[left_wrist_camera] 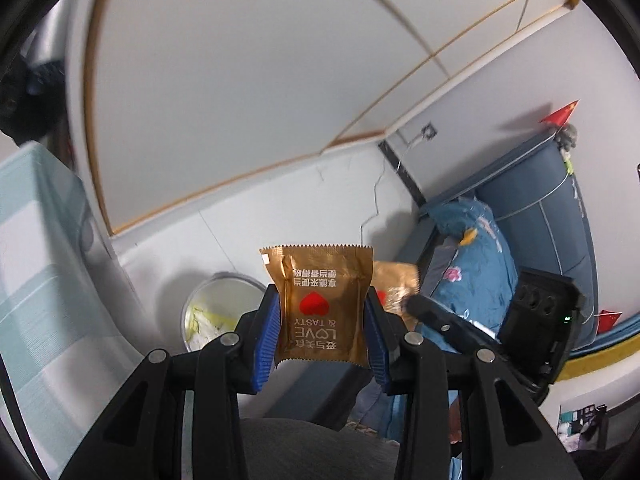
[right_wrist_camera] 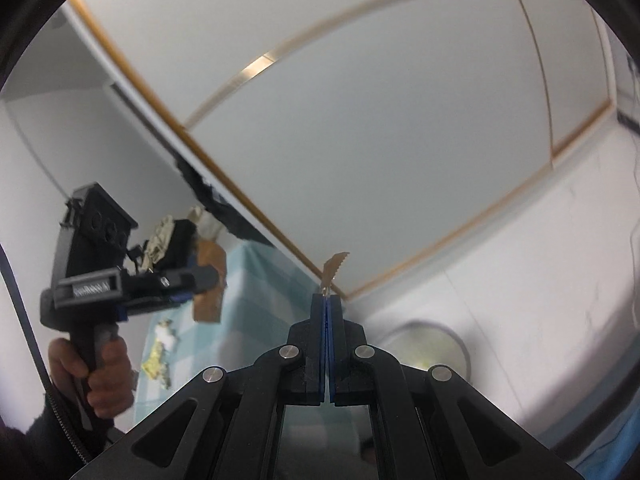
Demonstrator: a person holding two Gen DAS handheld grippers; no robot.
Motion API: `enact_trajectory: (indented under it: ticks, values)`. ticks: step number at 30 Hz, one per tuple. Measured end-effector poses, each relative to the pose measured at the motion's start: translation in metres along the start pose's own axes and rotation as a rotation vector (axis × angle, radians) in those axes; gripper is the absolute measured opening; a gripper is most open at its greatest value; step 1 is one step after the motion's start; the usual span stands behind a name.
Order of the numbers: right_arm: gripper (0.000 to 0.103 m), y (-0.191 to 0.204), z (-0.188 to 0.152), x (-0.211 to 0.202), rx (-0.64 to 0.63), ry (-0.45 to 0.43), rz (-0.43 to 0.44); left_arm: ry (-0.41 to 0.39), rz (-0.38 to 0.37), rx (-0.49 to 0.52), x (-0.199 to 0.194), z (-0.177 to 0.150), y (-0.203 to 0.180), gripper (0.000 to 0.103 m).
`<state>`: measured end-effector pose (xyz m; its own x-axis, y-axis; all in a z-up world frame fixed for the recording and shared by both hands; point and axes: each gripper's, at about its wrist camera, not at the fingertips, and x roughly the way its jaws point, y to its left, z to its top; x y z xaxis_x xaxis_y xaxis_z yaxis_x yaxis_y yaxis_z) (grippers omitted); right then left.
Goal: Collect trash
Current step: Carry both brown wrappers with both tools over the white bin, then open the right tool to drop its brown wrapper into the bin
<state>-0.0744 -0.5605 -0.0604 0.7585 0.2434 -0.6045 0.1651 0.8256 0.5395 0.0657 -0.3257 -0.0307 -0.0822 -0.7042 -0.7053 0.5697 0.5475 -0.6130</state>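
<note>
My left gripper (left_wrist_camera: 323,312) is shut on a gold snack wrapper (left_wrist_camera: 320,300) with a red heart and "LOVE & TASTY" print, held upright between the blue pads. My right gripper (right_wrist_camera: 327,300) is shut on a second gold wrapper (right_wrist_camera: 334,266), seen edge-on with its serrated tip above the fingertips. In the left wrist view that second wrapper (left_wrist_camera: 394,284) shows just behind the first, with the right gripper (left_wrist_camera: 416,304) on it. In the right wrist view the left gripper (right_wrist_camera: 200,280) is at the left with its wrapper (right_wrist_camera: 210,284). Both are raised in the air.
A round white bin (left_wrist_camera: 218,308) with pale trash stands against the wall; it also shows in the right wrist view (right_wrist_camera: 428,346). A blue sofa (left_wrist_camera: 548,208) with a blue quilt (left_wrist_camera: 476,264) is at the right. A light blue checked cloth (left_wrist_camera: 36,264) with scraps (right_wrist_camera: 158,356) is at the left.
</note>
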Motion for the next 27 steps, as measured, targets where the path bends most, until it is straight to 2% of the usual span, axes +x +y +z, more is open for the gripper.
enact_trajectory:
  ticks: [4, 11, 18, 21, 22, 24, 25, 26, 27]
  values:
    - [0.0, -0.041, -0.011, 0.042, 0.068, 0.096, 0.0, 0.082, -0.005, -0.019, 0.031, 0.007, 0.011, 0.034]
    - [0.002, -0.085, -0.036, 0.1, 0.155, 0.232, -0.025, 0.205, 0.001, -0.069, 0.072, 0.008, 0.03, 0.034]
    - [0.004, -0.103, -0.054, 0.152, 0.177, 0.369, -0.034, 0.259, 0.005, -0.125, 0.093, 0.013, 0.037, 0.034]
    - [0.007, -0.113, -0.061, 0.16, 0.198, 0.398, -0.044, 0.281, 0.005, -0.137, 0.101, 0.013, 0.038, 0.034]
    - [0.01, -0.115, -0.063, 0.158, 0.206, 0.397, -0.047, 0.291, 0.01, -0.133, 0.105, 0.012, 0.037, 0.034]
    - [0.025, -0.122, -0.065, 0.148, 0.215, 0.388, -0.073, 0.301, 0.025, -0.126, 0.112, 0.012, 0.036, 0.034]
    - [0.038, -0.125, -0.064, 0.144, 0.213, 0.38, -0.095, 0.309, 0.024, -0.128, 0.116, 0.011, 0.036, 0.034]
    - [0.048, -0.127, -0.064, 0.142, 0.21, 0.374, -0.105, 0.316, 0.023, -0.133, 0.119, 0.01, 0.035, 0.034]
    - [0.051, -0.129, -0.062, 0.137, 0.204, 0.363, -0.122, 0.322, 0.025, -0.136, 0.122, 0.009, 0.036, 0.034]
